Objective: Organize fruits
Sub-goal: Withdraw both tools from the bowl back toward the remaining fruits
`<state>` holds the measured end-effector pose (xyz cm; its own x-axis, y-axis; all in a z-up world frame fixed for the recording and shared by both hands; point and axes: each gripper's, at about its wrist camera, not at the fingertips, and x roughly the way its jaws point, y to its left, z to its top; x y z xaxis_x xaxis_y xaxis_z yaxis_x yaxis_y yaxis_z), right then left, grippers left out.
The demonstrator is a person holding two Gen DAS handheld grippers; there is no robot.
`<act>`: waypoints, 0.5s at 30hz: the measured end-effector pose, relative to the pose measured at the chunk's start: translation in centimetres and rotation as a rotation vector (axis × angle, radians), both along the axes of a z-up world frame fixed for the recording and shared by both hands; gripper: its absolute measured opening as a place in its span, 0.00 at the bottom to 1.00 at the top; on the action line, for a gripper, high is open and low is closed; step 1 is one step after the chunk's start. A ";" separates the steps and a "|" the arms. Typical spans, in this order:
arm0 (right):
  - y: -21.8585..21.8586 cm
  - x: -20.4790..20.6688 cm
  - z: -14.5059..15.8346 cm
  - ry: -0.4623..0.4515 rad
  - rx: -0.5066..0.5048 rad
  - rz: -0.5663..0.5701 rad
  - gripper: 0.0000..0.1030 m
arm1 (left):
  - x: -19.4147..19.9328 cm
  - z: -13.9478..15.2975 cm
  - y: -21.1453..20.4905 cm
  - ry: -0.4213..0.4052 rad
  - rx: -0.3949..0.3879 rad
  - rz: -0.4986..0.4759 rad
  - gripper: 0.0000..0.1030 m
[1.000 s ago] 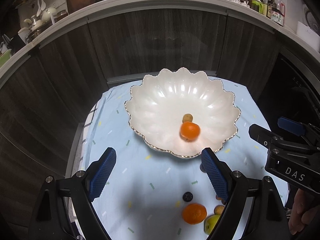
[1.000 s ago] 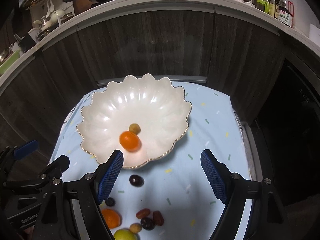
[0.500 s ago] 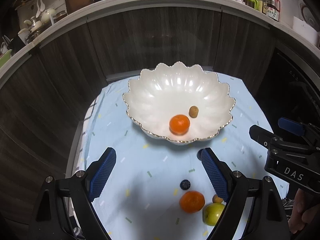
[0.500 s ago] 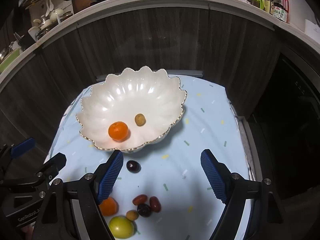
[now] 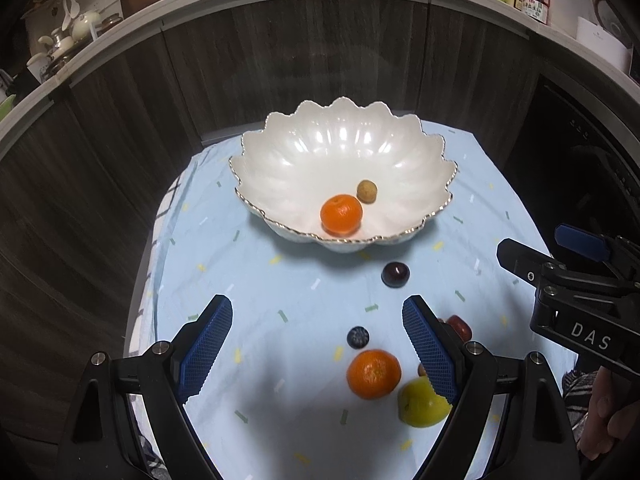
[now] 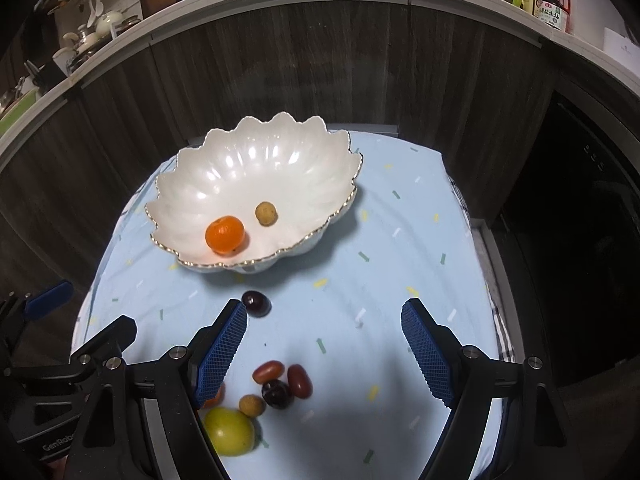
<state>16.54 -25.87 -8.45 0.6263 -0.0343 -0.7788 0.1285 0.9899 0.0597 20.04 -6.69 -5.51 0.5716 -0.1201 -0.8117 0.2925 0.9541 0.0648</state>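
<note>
A white scalloped bowl point(image 5: 400, 152) point(image 6: 304, 156) stands on the light blue cloth and holds a tangerine point(image 5: 341, 215) point(image 6: 225, 235) and a small tan fruit point(image 5: 367, 191) point(image 6: 266, 213). On the cloth lie a second tangerine point(image 5: 373, 373), a yellow-green fruit point(image 5: 420, 404) point(image 6: 229, 431), a blueberry point(image 5: 357, 337), a dark grape point(image 5: 395, 274) point(image 6: 256, 303), and a cluster of small red and dark fruits point(image 6: 280, 384). My left gripper point(image 5: 318, 354) is open and empty above the cloth. My right gripper point(image 6: 324, 354) is open and empty, also seen in the left view point(image 5: 560, 276).
The blue cloth point(image 6: 400, 240) covers a small table that drops off on the left and right. Dark wood cabinet fronts point(image 5: 320, 60) stand behind the table. A counter above carries bottles point(image 6: 548, 4) and kitchenware.
Both grippers have drawn back from the bowl, so it looks smaller and farther. More loose fruit near the front edge has come into view. The jaws stay open.
</note>
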 end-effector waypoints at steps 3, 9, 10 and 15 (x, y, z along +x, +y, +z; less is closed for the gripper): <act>0.1 -0.5 -0.3 0.006 -0.002 0.004 0.78 | -0.7 -0.3 0.0 0.006 0.002 -0.013 0.85; 0.9 -1.5 -1.0 0.024 -0.004 0.018 0.78 | -1.8 -1.1 0.5 0.021 0.006 -0.044 0.85; 1.1 -1.7 -1.2 0.030 -0.005 0.021 0.78 | -1.9 -1.2 0.5 0.025 0.009 -0.051 0.85; 2.0 -2.4 -2.0 0.057 -0.006 0.031 0.78 | -2.9 -2.1 1.0 0.047 0.034 -0.094 0.85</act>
